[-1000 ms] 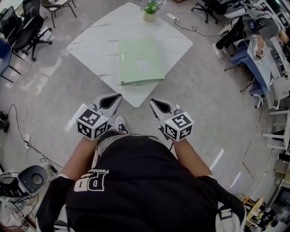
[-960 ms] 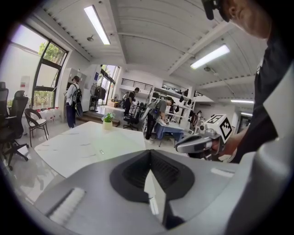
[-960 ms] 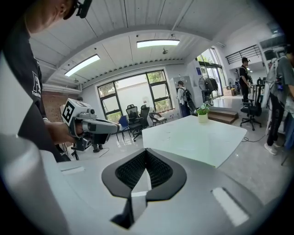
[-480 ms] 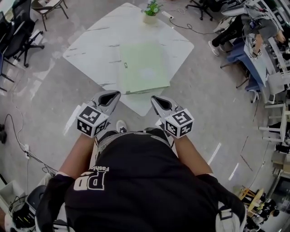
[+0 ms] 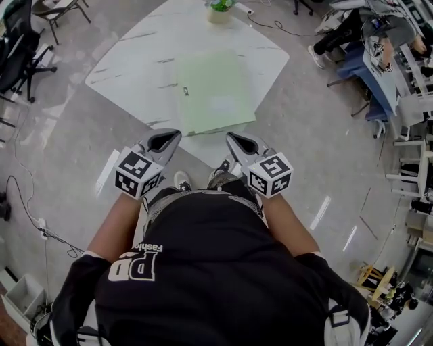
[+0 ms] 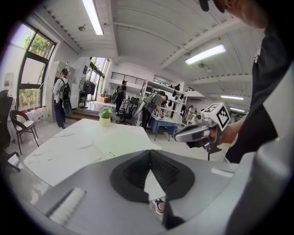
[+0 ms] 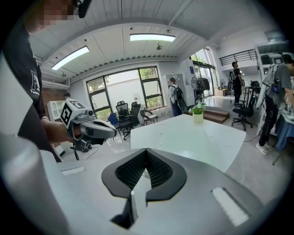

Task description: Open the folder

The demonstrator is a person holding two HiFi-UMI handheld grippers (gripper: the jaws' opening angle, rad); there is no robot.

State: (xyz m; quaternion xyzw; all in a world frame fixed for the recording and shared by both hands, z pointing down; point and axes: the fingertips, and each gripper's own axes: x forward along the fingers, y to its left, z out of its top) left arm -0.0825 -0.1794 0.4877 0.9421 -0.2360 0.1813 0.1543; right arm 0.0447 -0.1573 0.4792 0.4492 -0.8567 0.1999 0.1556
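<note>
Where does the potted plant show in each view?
Head view: potted plant, top edge, far corner of the white table.
Left gripper view: potted plant left of centre, mid-height.
Right gripper view: potted plant right of centre.
Shared landmark: that table.

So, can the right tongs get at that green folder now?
Probably, after a short reach: the right tongs hang shut and empty by the corner of the table, and nothing lies between them and the folder.
</note>
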